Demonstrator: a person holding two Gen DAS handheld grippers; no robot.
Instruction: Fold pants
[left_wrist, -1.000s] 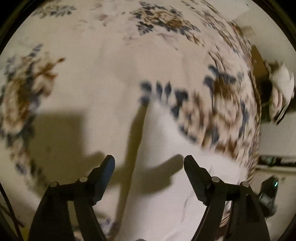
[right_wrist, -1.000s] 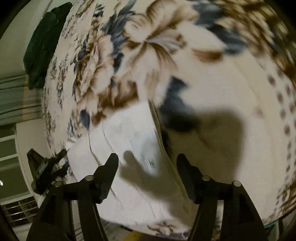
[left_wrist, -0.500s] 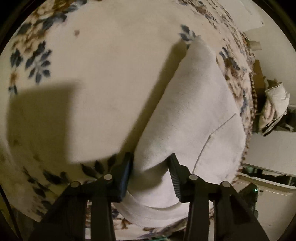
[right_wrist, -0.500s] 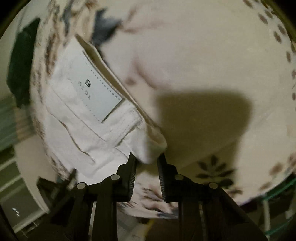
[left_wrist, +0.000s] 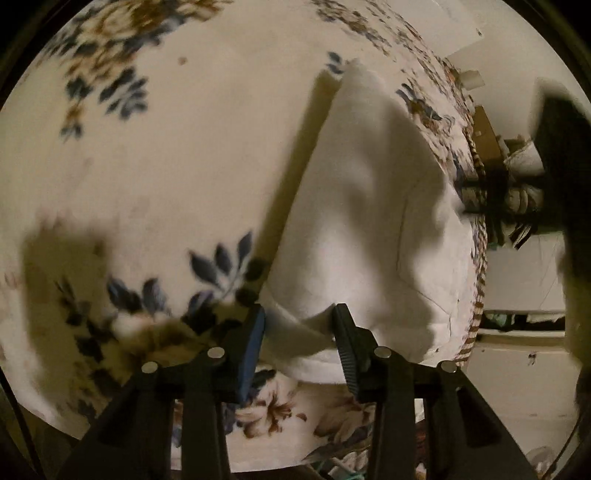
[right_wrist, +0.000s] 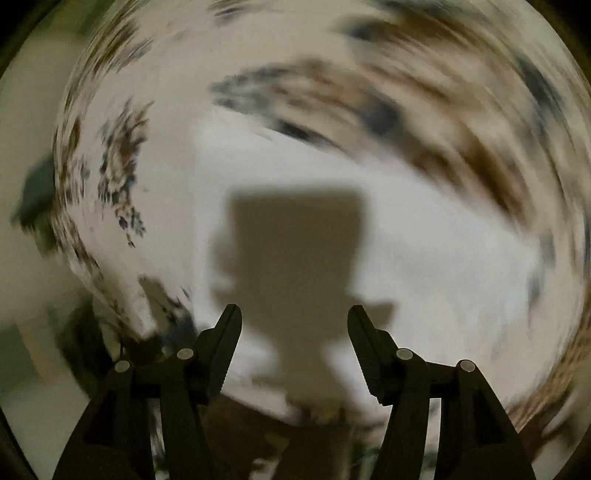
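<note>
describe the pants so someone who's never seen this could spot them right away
Find the floral blanket, cream with blue and brown flowers. Near its right edge lie the pants, folded into a long wedge, one end between the left hand-held gripper fingers. They are the only plain white, unpatterned cloth there.

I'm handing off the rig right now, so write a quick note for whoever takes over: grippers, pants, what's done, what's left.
Left gripper: partly closed around a bunched near edge of the white pants; firm hold unclear.
Right gripper: open, empty, above the pants; view motion-blurred.
Pants: a narrow folded stack on the floral blanket, near its right edge.
Done: pants look folded lengthwise.
Left: probably fold them across, then smooth.
</note>
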